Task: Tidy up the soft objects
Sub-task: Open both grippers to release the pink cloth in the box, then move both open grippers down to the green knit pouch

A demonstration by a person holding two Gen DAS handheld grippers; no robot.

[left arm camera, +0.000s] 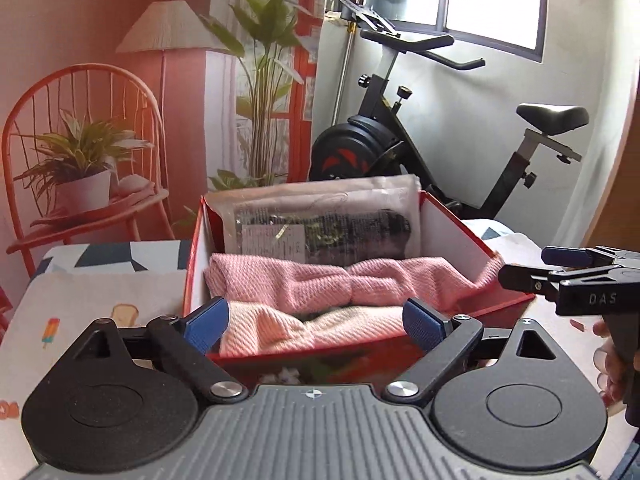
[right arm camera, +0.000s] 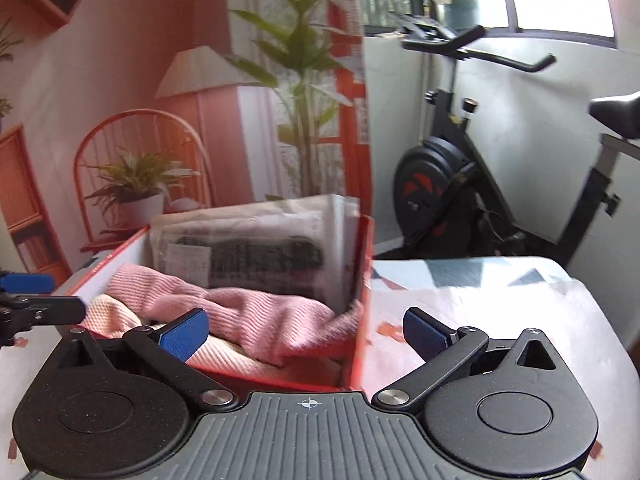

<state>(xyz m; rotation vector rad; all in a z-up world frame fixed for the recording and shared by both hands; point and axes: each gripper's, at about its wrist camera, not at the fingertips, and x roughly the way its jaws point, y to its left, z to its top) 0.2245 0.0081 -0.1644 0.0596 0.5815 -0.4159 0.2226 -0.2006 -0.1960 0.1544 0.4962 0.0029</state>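
Observation:
A red box (left arm camera: 476, 308) (right arm camera: 358, 320) stands on a patterned bed cover. Inside lie a rolled pink knit cloth (left arm camera: 320, 280) (right arm camera: 256, 312), a paler pink cloth (left arm camera: 280, 326) (right arm camera: 108, 316) in front of it, and a clear bag of dark fabric (left arm camera: 320, 220) (right arm camera: 256, 248) upright against the far wall. My left gripper (left arm camera: 316, 320) is open in front of the box's near edge, nothing between its blue pads. My right gripper (right arm camera: 306, 332) is open at the box's right corner, holding nothing; the left wrist view shows it at the right (left arm camera: 532, 272).
The bed cover (left arm camera: 80, 312) (right arm camera: 500, 300) spreads around the box. Behind stand an orange chair with a potted plant (left arm camera: 80, 160), a floor lamp (left arm camera: 172, 28), a tall plant (left arm camera: 264, 80) and an exercise bike (left arm camera: 440, 132) (right arm camera: 460, 168) under a window.

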